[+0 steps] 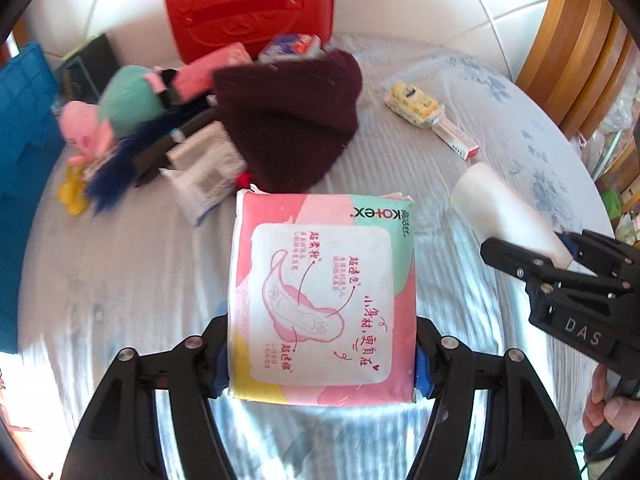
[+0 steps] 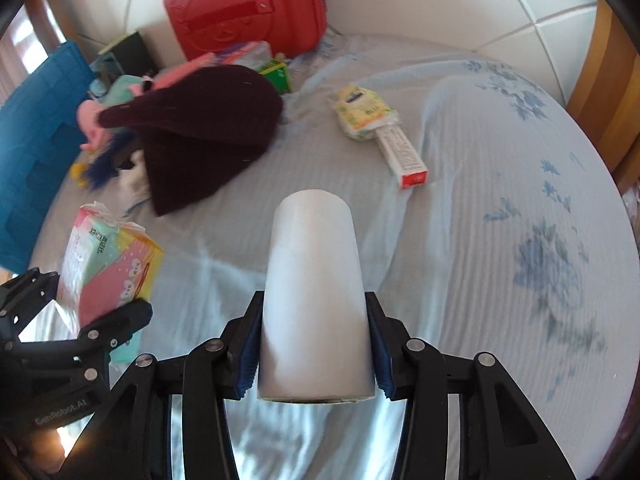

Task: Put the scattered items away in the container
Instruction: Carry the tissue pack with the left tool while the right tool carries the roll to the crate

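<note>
Left gripper clamped on a square pink-and-green plastic pad packet, held above the pale blue striped bedsheet. Right gripper jaws closing on a white paper roll. Blue plastic crate sits far left beside a cluttered pile.

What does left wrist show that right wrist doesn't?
Left wrist only: the printed front of the pad pack gripped by the left gripper, a white wipes pack, and a hand on the right gripper's handle.
Right wrist only: the white roll head-on in the right gripper, plus a green box.
Both: red case, maroon hat, blue crate, tissue pack.
</note>
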Demonstrator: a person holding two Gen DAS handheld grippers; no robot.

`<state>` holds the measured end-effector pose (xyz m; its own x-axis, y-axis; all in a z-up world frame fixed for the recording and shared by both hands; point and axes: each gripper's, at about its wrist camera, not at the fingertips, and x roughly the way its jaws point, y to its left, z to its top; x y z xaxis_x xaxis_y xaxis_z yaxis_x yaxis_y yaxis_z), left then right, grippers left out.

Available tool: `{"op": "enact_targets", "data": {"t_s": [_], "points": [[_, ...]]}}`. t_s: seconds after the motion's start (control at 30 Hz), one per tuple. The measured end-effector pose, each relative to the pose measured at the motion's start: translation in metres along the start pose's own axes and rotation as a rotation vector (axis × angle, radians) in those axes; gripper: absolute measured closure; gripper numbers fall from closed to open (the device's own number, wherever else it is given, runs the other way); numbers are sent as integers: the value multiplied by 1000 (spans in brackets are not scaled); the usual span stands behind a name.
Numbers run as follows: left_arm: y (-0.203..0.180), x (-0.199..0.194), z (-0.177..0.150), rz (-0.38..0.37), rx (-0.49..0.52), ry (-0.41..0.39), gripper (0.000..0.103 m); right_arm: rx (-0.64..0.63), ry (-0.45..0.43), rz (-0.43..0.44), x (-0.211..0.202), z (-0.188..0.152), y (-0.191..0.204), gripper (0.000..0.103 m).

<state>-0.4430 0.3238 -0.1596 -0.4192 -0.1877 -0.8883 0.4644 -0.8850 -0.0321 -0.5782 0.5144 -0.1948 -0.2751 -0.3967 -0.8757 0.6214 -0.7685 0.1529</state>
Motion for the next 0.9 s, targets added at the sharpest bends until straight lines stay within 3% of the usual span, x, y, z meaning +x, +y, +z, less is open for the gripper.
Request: {"op": "enact_targets", "data": {"t_s": [0.27,0.47,0.7,0.9], "points": [[58,-79,-11,71,-49,-156,37,-89,-74,66,-51,-9,89,57],[138,-135,-41,103,-86,-259,37,-175,-161,74,-87,-2,181,57],[246,-195,-88,77,-78,-388,37,-211,-265,24,-119,-21,318,58],[335,-242,-123,76,-91,-440,37,-217,-320,12,-136,-30,428,58]]}}
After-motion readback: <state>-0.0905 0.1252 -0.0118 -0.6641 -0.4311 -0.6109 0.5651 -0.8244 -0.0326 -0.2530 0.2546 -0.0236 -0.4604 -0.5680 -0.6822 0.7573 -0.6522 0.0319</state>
